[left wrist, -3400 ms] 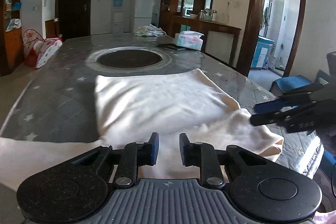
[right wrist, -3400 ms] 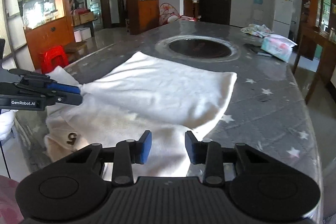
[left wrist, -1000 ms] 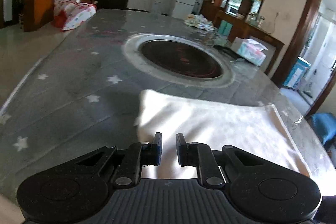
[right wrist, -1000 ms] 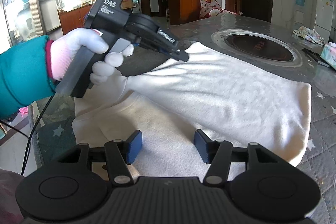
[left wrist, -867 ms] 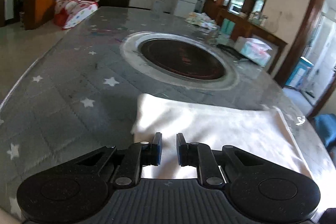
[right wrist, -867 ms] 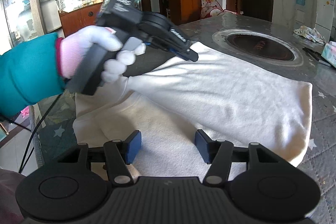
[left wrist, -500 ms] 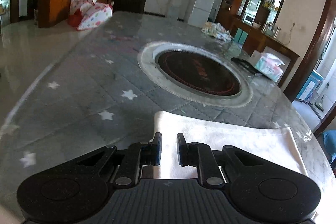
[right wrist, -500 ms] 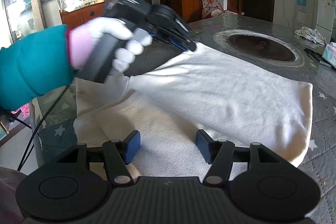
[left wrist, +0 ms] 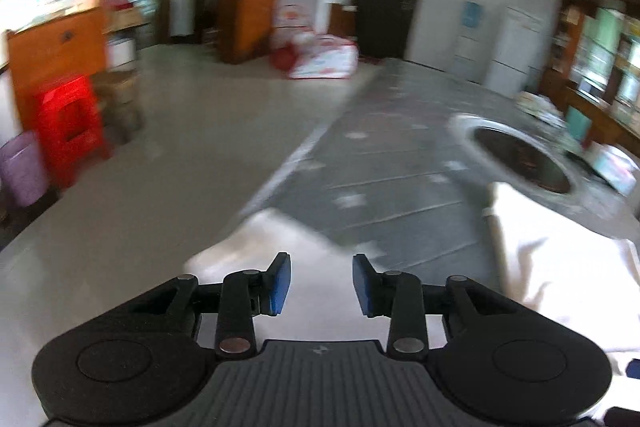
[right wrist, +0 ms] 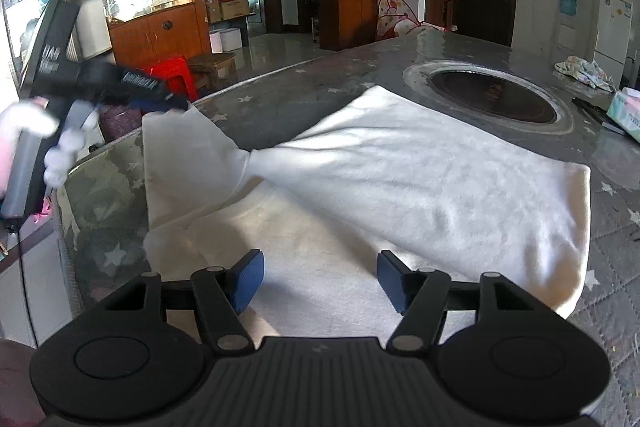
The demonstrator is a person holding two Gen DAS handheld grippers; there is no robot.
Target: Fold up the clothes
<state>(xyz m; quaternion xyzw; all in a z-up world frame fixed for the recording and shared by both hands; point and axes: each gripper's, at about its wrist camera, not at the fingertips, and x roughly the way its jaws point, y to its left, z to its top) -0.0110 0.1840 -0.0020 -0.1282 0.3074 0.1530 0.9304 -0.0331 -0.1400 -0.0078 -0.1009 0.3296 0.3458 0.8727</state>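
Observation:
A cream-white garment [right wrist: 420, 183] lies on the grey star-patterned table, its far half folded over the near half. One sleeve [right wrist: 188, 147] stretches out to the left table edge. My left gripper [left wrist: 320, 285] is open, above the blurred sleeve [left wrist: 276, 247]; in the right wrist view it [right wrist: 176, 103] hovers at the sleeve's far end. My right gripper [right wrist: 318, 281] is wide open and empty, low over the garment's near part. The folded body also shows at the right of the left wrist view [left wrist: 560, 259].
A round dark recess [right wrist: 492, 95] sits in the table beyond the garment. A tissue pack [right wrist: 624, 113] and crumpled cloth [right wrist: 584, 69] lie at the far right. A red stool [right wrist: 176, 71] and cabinets stand on the floor left of the table edge [right wrist: 80, 195].
My left gripper has let go of the garment's far corner, opened, and swung left to the sleeve at the table edge. The right gripper has stayed open over the near part.

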